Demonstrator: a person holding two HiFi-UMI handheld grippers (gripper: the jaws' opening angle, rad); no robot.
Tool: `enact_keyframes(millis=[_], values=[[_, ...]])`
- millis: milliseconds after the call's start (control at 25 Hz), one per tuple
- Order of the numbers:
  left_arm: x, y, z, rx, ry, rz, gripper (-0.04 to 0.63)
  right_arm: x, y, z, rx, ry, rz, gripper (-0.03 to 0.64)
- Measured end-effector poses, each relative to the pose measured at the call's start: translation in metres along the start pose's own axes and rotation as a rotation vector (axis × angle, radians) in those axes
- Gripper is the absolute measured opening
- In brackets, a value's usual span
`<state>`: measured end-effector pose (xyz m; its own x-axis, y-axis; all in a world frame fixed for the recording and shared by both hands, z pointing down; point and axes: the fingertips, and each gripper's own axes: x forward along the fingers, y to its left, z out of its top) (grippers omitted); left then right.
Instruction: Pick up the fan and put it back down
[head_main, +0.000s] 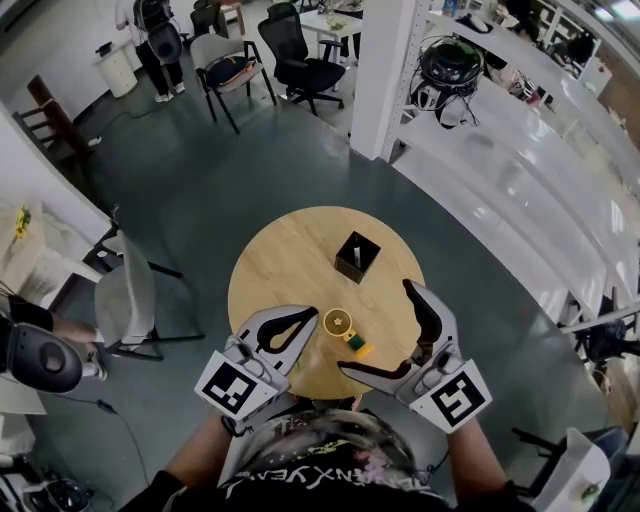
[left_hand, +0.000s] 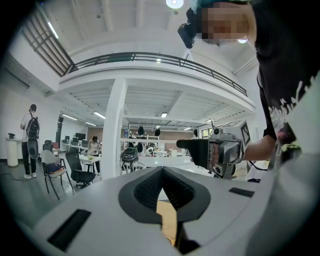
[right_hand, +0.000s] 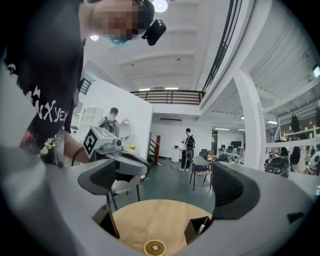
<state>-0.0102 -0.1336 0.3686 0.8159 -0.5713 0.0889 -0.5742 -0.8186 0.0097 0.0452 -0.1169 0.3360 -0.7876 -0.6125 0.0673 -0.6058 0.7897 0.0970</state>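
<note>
A pale grey chair is seen at the far left, on the dark teal floor beside the round table. The left gripper is held over the table's near left part. Its jaws are brought together at the tips, with only an oval gap behind them, and nothing is gripped.

Just right of those tips the fan is found on the tabletop, near the near edge and between the two grippers. It appears as a small round yellow disc with a pale flower-like mark at its centre, joined to a short green and yellow piece. Whether it is touched by the left gripper cannot be told.

Farther back on the table, apart from the fan, a square open-topped black holder is set, with a thin pale item inside.

At the right, the right gripper is held with its jaws spread wide and empty. The fan and the holder are seen through the gap, unobstructed.

The tabletop is smooth light wood. The gripper bodies are light grey plastic, and dark ribbed pads are fitted inside the jaws.
</note>
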Motion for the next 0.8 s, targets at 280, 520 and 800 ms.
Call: enact_keyframes(millis=[280, 520, 800], values=[[0.0016, 0.0017, -0.0062, 0.007, 0.037, 0.011, 0.017, 0.0018, -0.0027, -0.0009, -0.008, 0.003, -0.002, 0.584], [0.0029, -0.0023, -0.0021, -0.006, 0.005, 0.005, 0.017, 0.0000, -0.0048, -0.0007, -0.002, -0.004, -0.005, 0.584], [0.0014, -0.0016, -0.0026, -0.008, 0.007, 0.008, 0.017, 0.0013, -0.0036, -0.0034, 0.001, 0.001, -0.002, 0.584]])
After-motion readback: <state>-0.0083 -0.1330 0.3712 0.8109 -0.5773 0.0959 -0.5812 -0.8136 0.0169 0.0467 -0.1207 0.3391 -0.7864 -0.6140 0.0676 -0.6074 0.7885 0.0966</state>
